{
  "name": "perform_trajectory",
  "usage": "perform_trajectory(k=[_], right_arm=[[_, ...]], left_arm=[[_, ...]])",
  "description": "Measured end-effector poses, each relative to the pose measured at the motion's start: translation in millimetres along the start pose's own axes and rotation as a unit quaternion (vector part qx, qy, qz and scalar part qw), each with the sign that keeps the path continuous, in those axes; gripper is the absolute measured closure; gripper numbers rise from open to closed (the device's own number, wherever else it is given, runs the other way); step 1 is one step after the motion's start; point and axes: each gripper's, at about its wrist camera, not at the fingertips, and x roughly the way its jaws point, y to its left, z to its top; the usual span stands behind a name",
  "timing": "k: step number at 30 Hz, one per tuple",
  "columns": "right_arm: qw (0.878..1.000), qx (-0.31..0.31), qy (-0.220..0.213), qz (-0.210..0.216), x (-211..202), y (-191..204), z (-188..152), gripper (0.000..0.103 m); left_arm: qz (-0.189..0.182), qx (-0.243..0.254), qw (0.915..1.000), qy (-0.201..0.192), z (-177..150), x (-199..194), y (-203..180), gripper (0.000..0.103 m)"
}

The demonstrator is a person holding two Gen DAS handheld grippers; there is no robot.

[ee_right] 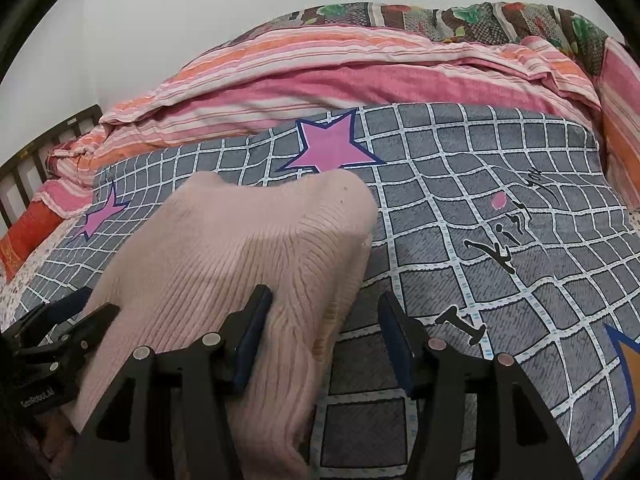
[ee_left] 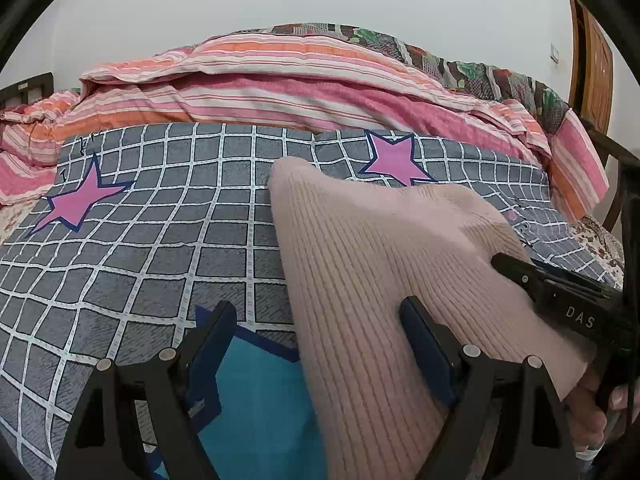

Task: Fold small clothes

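Observation:
A pale pink ribbed knit garment [ee_left: 372,256] lies folded on a grey checked bed cover [ee_left: 160,216] with pink stars. My left gripper [ee_left: 320,316] is open; the garment's left edge lies between its fingers and its right finger [ee_left: 420,320] rests on the knit. My right gripper [ee_right: 326,312] is open, with the garment's [ee_right: 248,240] right edge between its fingers and its left finger [ee_right: 256,312] on the knit. Each gripper shows in the other's view, the right one [ee_left: 560,296] at the garment's right side, the left one [ee_right: 60,328] at its left.
A heaped pink and orange striped quilt [ee_left: 280,80] lies along the far side of the bed, with a patterned blanket [ee_left: 460,64] behind it. A dark wooden bed rail [ee_right: 40,152] stands at the left. A wooden door [ee_left: 592,60] is at the far right.

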Motion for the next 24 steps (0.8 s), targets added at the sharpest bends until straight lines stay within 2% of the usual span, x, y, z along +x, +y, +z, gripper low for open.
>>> perform_trajectory(k=[24], right_arm=[[1.0, 0.007, -0.002, -0.002, -0.6, -1.7, -0.1, 0.044]], left_arm=[[-0.003, -0.005, 1.0, 0.0, -0.4, -1.4, 0.6, 0.018]])
